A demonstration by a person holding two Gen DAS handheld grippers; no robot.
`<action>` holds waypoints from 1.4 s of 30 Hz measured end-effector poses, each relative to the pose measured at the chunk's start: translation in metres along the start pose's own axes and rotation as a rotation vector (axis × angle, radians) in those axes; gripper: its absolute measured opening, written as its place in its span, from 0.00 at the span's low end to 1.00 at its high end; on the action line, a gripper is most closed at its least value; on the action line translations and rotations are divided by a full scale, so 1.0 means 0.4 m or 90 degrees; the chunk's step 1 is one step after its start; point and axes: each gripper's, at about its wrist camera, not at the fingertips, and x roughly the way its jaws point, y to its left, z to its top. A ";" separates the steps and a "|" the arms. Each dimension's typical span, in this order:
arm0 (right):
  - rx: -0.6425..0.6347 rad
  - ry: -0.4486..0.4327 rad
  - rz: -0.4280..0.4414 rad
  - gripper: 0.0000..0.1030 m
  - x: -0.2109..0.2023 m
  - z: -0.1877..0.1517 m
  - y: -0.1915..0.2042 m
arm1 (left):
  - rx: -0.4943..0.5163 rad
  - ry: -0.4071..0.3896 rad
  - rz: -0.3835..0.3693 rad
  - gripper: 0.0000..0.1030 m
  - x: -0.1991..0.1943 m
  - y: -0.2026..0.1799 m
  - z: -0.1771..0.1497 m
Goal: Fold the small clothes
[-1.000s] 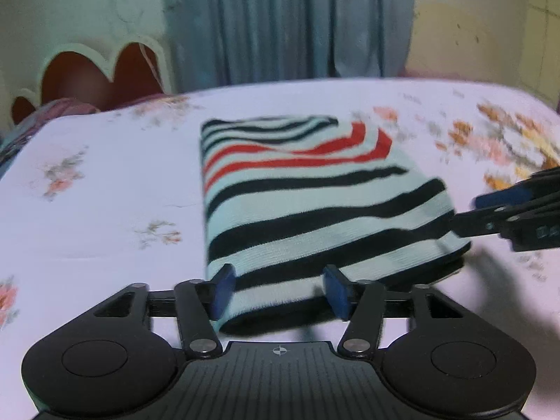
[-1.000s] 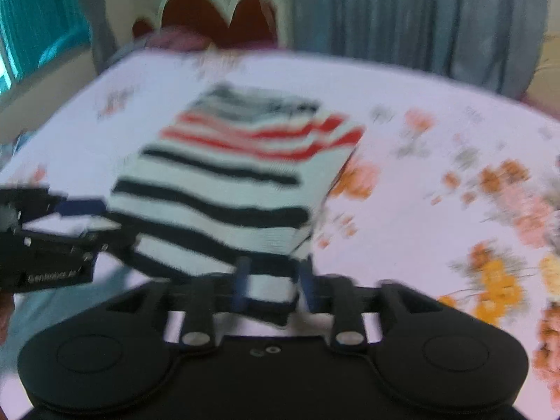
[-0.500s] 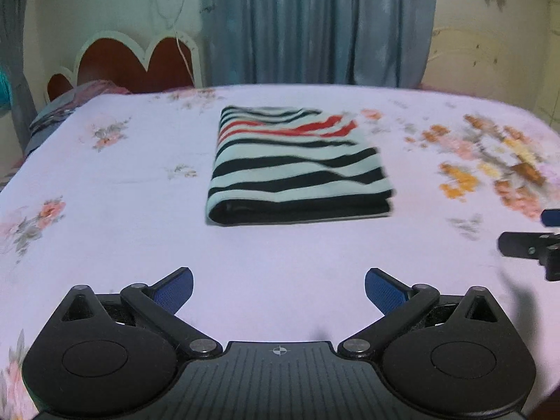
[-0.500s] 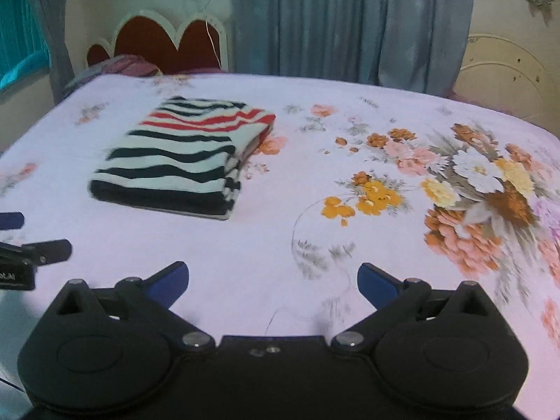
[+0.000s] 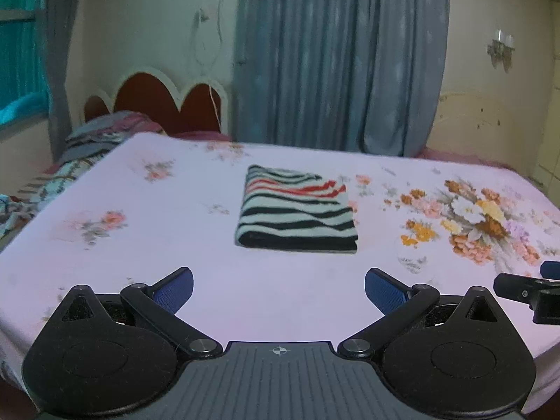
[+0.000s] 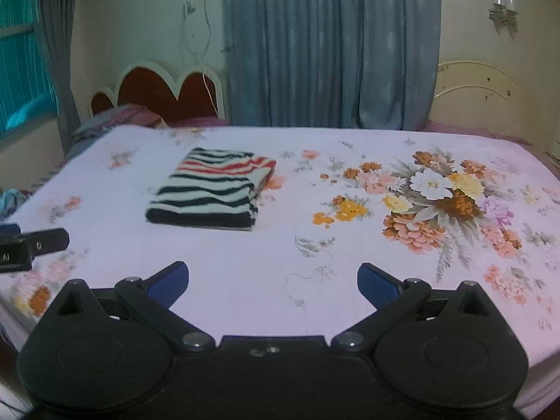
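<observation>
Since a second ago: both tongs pulled back and up off the near edge of the striped garment (image 5: 297,210), jaws gone from nipping its hem to spread wide. Garment now small in both views, bare sheet between it and the pads.

Bed (image 5: 210,301) fills the lower half of each view; pale pink sheet, big printed bouquet (image 6: 444,196) on the right side. Grey-blue curtain (image 5: 336,56) behind, scalloped headboard (image 5: 157,105) far left, heap of other cloth (image 5: 87,143) beside it; what it holds too blurred to tell.

Striped garment lying flat near the middle of the bed, folded into a thick rectangle, black and white bands with a few red ones at the far end. Long axis running away from the cameras, toward the curtain; stripes crossing it. Doubled dark edge facing the tongs.

Left gripper (image 5: 279,288): released, nothing between the blue pads (image 5: 175,290), garment dead ahead. Right gripper (image 6: 273,280): likewise released and empty; garment ahead but well off to its left (image 6: 213,192). Tip of right gripper showing at the right edge of the left view (image 5: 525,288); tip of left gripper at the left edge of the right view (image 6: 35,241).

Judged: fold looks finished, both tongs clear of it. Left hand the better lined up should the bundle need shifting, along its long axis; right would have to swing left across bare sheet first.
</observation>
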 end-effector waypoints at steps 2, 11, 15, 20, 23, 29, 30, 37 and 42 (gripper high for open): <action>-0.001 -0.013 0.009 0.99 -0.029 0.004 0.009 | 0.003 -0.008 0.004 1.00 -0.032 -0.001 -0.002; -0.031 -0.043 0.011 0.99 -0.086 0.004 0.062 | 0.011 -0.025 -0.007 1.00 -0.113 0.007 -0.017; -0.034 -0.041 0.014 0.99 -0.093 -0.007 0.072 | 0.016 -0.029 -0.007 1.00 -0.126 0.001 -0.023; -0.038 -0.044 0.011 0.99 -0.104 -0.009 0.078 | 0.017 -0.034 -0.011 1.00 -0.129 -0.009 -0.020; -0.036 -0.048 0.008 0.99 -0.110 -0.007 0.076 | 0.018 -0.036 -0.012 1.00 -0.129 -0.015 -0.016; -0.034 -0.049 0.004 0.99 -0.114 -0.007 0.073 | 0.021 -0.040 -0.010 1.00 -0.128 -0.024 -0.014; -0.034 -0.050 0.003 0.99 -0.114 -0.006 0.072 | 0.020 -0.040 -0.011 1.00 -0.127 -0.025 -0.014; -0.036 -0.052 0.001 0.99 -0.111 -0.004 0.069 | 0.023 -0.041 -0.014 1.00 -0.127 -0.028 -0.010; -0.036 -0.053 0.001 0.99 -0.112 -0.004 0.071 | 0.023 -0.041 -0.012 1.00 -0.125 -0.032 -0.010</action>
